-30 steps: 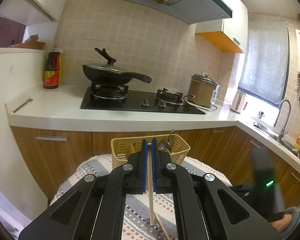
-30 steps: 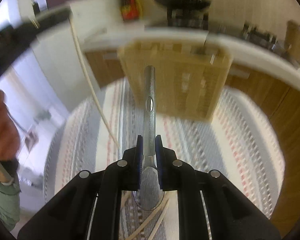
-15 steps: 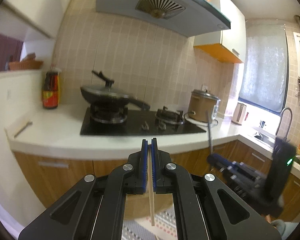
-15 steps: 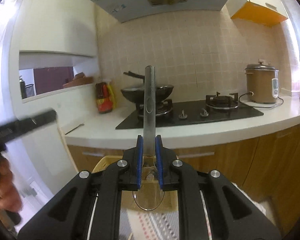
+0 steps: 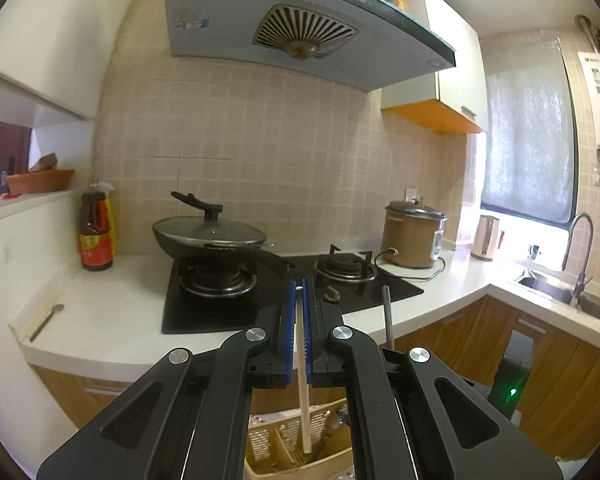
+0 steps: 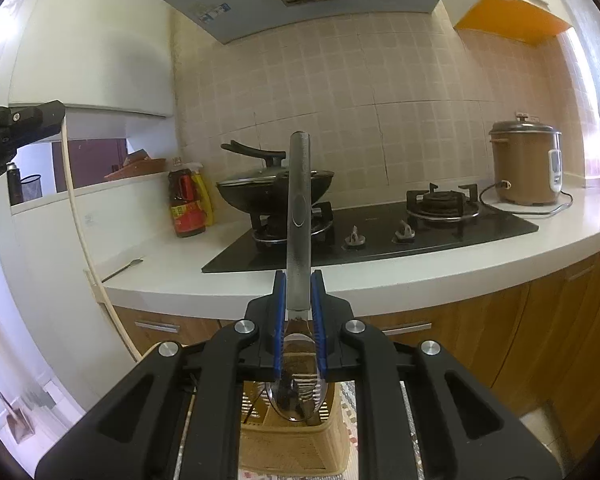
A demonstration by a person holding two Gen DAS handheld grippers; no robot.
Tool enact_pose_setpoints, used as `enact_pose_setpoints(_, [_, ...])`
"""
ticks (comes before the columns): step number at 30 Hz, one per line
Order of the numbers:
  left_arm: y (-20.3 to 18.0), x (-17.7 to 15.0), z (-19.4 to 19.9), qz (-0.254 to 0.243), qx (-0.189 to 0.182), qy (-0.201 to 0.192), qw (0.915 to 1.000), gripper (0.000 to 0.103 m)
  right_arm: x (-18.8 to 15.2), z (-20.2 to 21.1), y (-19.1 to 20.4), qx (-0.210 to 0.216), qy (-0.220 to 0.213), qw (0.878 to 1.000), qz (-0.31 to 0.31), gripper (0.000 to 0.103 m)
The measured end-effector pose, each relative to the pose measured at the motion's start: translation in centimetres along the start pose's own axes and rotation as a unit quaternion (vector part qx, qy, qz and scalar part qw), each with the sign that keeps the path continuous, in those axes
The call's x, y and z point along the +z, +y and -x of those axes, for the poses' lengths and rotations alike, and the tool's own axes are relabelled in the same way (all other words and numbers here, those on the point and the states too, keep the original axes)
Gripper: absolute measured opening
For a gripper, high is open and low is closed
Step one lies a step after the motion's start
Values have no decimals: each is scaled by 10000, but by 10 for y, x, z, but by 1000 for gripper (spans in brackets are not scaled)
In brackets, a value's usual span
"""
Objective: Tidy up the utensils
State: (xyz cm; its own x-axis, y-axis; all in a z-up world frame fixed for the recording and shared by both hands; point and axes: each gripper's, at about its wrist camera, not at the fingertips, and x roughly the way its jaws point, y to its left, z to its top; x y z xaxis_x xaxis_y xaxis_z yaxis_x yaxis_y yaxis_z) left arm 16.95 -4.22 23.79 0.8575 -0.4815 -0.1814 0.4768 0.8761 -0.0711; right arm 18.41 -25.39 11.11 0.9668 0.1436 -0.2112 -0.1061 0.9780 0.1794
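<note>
Chopstick (image 5: 302, 364) hangs upright at lower centre of the left view, clenched in the left gripper (image 5: 299, 300), its tip over the caddy (image 5: 284, 444). The right gripper (image 6: 299, 292) grips a spoon (image 6: 299, 216) near the bowl, handle up, also above the caddy. Risks, as I judge them: the thin stick could pivot between the pads and miss its slot, and the two utensils could collide when lowered together.

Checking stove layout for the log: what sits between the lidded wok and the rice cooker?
In the right wrist view, between the wok and the rice cooker sits an uncovered gas burner on the black hob; nothing stands on it.
</note>
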Motion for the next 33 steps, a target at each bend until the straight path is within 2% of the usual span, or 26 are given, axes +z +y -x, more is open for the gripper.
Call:
enact_pose_setpoints(7, [9, -20, -27, 234, -32, 199, 9995, 2, -10, -9, 1, 3, -169, 9998, 37, 10])
enact_pose_setpoints(18, [9, -59, -63, 153, 29, 598, 9981, 2, -25, -11, -8, -46, -438, 9990, 54, 10])
enact_pose_setpoints(24, [7, -75, -71, 132, 47, 793, 9967, 2, -38, -14, -23, 62, -316, 9993, -205, 11])
enact_pose_setpoints(31, [8, -90, -72, 119, -2, 1027, 9946, 2, -47, 7, -15, 224, -158, 9996, -6, 10])
enact_pose_setpoints(33, [8, -94, -73, 123, -91, 1156, 9932, 2, -45, 20, -23, 345, -58, 9993, -156, 11])
